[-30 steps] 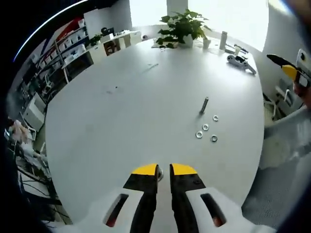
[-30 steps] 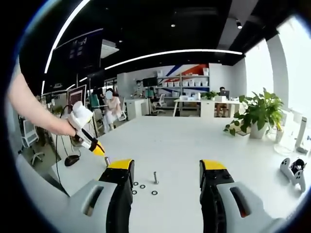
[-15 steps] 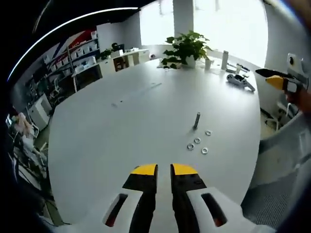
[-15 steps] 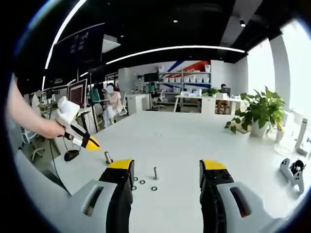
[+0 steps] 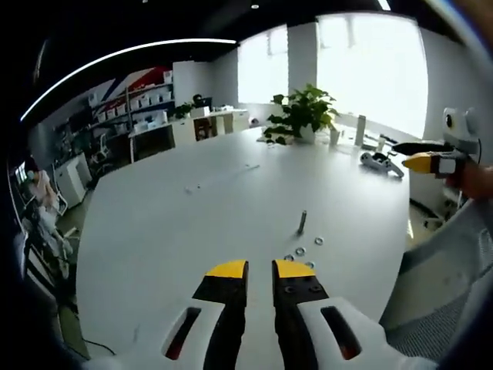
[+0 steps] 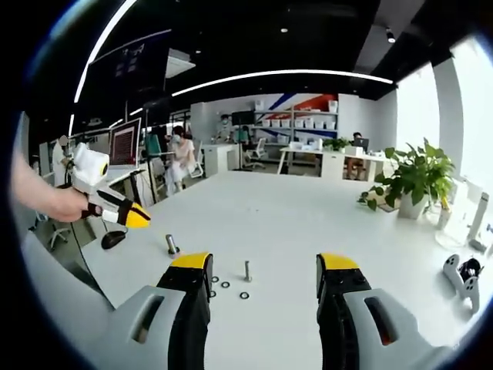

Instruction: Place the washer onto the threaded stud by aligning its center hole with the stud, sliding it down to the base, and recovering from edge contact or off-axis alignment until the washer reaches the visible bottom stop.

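Approach step: our left gripper (image 5: 259, 269), fingers clenched and empty, and right gripper (image 6: 263, 266), fingers released, hover above the surface's (image 5: 192, 223) near edge, where loose washers (image 6: 243, 295) ring the upright stud (image 6: 247, 270); next we must grasp one.

White table (image 5: 192, 223) — upright stud (image 5: 302, 222), loose washers (image 5: 300, 251), potted plant (image 5: 302, 114).

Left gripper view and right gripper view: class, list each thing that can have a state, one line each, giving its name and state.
left gripper: jaws close together, nothing visible between them.
right gripper: jaws wide apart, empty.
threaded stud: upright on the table, no washer on it.
washers: flat on the table beside the stud, none threaded on.
second stud: standing near the table edge, bare.
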A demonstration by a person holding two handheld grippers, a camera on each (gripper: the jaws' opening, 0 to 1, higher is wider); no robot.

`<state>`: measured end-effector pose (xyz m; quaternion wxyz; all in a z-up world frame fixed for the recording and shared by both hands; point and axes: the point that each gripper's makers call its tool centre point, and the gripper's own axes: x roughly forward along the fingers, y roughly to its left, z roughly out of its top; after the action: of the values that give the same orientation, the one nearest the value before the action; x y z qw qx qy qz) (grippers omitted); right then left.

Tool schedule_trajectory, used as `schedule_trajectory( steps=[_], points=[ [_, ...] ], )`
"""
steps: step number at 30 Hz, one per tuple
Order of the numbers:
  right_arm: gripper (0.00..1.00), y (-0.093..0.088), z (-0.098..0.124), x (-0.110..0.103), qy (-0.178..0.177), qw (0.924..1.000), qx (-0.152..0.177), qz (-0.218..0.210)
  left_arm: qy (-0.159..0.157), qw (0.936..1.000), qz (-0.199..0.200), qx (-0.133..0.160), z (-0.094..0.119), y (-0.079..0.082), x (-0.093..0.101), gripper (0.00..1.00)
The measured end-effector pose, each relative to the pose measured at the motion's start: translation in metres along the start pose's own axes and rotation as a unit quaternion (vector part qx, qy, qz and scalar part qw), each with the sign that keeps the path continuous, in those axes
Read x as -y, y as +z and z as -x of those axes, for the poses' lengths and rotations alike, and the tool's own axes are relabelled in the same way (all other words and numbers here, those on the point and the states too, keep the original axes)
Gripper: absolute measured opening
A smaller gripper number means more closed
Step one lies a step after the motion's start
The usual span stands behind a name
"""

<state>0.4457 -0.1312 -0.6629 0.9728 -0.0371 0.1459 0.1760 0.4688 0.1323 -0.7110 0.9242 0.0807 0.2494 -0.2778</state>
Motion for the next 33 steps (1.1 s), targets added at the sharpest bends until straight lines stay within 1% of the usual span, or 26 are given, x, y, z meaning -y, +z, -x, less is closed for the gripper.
schedule_trajectory(
  steps=[2, 5, 7, 9, 10, 13, 16, 20, 22, 24, 27, 29, 31, 33],
  points=[
    [0.57, -0.001, 0.0, 0.0, 0.0, 1.0, -0.003, 0.0, 0.001, 1.0, 0.005, 0.004, 0.001, 0.0, 0.001, 0.1],
    [0.57, -0.002, 0.0, 0.001, -0.004, 1.0, -0.005, 0.002, 0.015, 0.9993, 0.022, 0.028, 0.006, 0.007, -0.003, 0.11],
    [0.57, -0.003, 0.0, 0.001, -0.006, 1.0, -0.006, 0.004, 0.018, 0.9988, 0.025, 0.037, 0.01, 0.01, -0.003, 0.11],
    [0.57, -0.002, 0.0, 0.001, -0.006, 0.9999, -0.006, 0.008, 0.031, 0.9976, 0.028, 0.055, 0.016, 0.015, -0.007, 0.12],
    [0.57, -0.003, 0.0, 0.001, -0.007, 0.9999, -0.007, 0.01, 0.036, 0.9966, 0.03, 0.067, 0.022, 0.02, -0.005, 0.13],
    [0.57, -0.003, -0.001, 0.0, -0.006, 0.9998, -0.009, 0.015, 0.032, 0.9947, 0.05, 0.084, 0.031, 0.025, 0.001, 0.13],
    [0.57, -0.004, -0.001, -0.001, -0.003, 0.9999, -0.01, 0.01, 0.04, 0.9923, 0.058, 0.102, 0.039, 0.026, 0.005, 0.14],
    [0.57, -0.004, -0.001, -0.002, -0.002, 0.9998, -0.012, 0.018, 0.052, 0.9885, 0.065, 0.127, 0.049, 0.028, 0.011, 0.15],
    [0.57, -0.006, -0.002, -0.003, -0.003, 0.9996, -0.018, 0.022, 0.048, 0.9868, 0.066, 0.14, 0.052, 0.03, 0.016, 0.15],
    [0.57, -0.007, -0.003, -0.003, -0.001, 0.9996, -0.02, 0.021, 0.034, 0.9863, 0.08, 0.14, 0.052, 0.027, 0.022, 0.16],
    [0.57, -0.009, -0.003, -0.003, -0.003, 0.9995, -0.023, 0.023, 0.043, 0.9844, 0.072, 0.155, 0.056, 0.029, 0.021, 0.17],
    [0.57, -0.009, -0.003, -0.004, -0.001, 0.9995, -0.024, 0.022, 0.046, 0.9816, 0.079, 0.168, 0.06, 0.032, 0.021, 0.18],
    [0.57, -0.01, -0.003, -0.004, -0.002, 0.9992, -0.026, 0.031, 0.056, 0.9796, 0.069, 0.18, 0.063, 0.036, 0.019, 0.18],
    [0.57, -0.011, -0.004, -0.005, 0.001, 0.9991, -0.029, 0.031, 0.062, 0.9792, 0.062, 0.183, 0.063, 0.038, 0.019, 0.19]
  ],
)
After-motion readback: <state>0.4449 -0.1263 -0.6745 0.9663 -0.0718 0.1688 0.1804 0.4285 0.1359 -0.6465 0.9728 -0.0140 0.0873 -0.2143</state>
